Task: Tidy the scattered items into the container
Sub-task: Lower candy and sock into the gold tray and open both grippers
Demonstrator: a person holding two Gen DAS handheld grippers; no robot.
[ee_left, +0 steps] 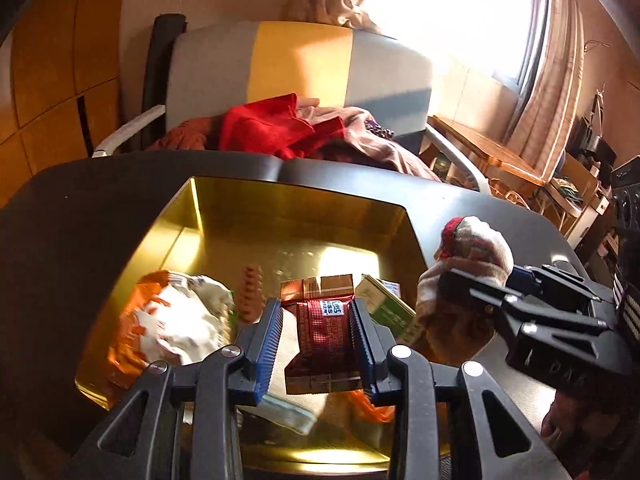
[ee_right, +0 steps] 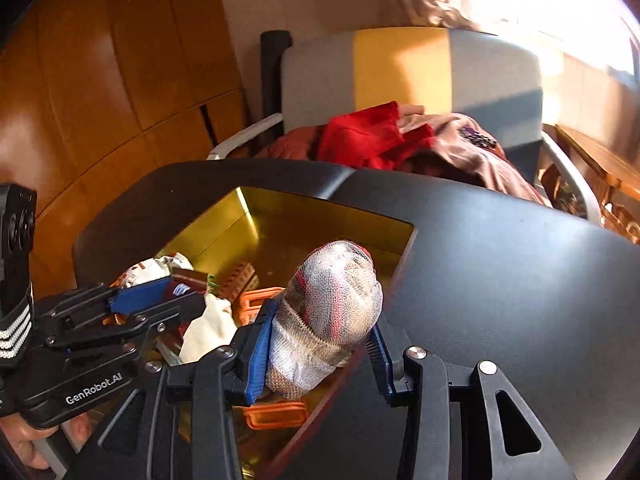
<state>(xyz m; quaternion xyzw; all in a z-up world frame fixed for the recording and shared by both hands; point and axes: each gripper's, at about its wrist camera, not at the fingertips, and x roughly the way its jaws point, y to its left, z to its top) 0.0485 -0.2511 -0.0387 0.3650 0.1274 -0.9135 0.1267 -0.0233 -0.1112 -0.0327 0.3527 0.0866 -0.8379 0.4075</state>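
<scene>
Our left gripper (ee_left: 316,336) clamps a red snack packet (ee_left: 320,332) above the gold tin (ee_left: 304,196); our right gripper (ee_right: 320,348) pinches a rolled sock (ee_right: 328,304) over the tin's right rim. We should shift the sock inward before releasing, then drop both low.

Left gripper (ee_left: 318,344) covers the red packet's (ee_left: 320,332) side edges; print on it too small to read. Orange-white bag (ee_left: 160,320) blurred, lower part behind gripper frame. Sock (ee_right: 324,316): lower end hidden btwn right gripper (ee_right: 320,356) pads. Tin (ee_right: 256,216) near wall cut off by both bodies. Window (ee_left: 460,12) blown out, nothing visible thru it
</scene>
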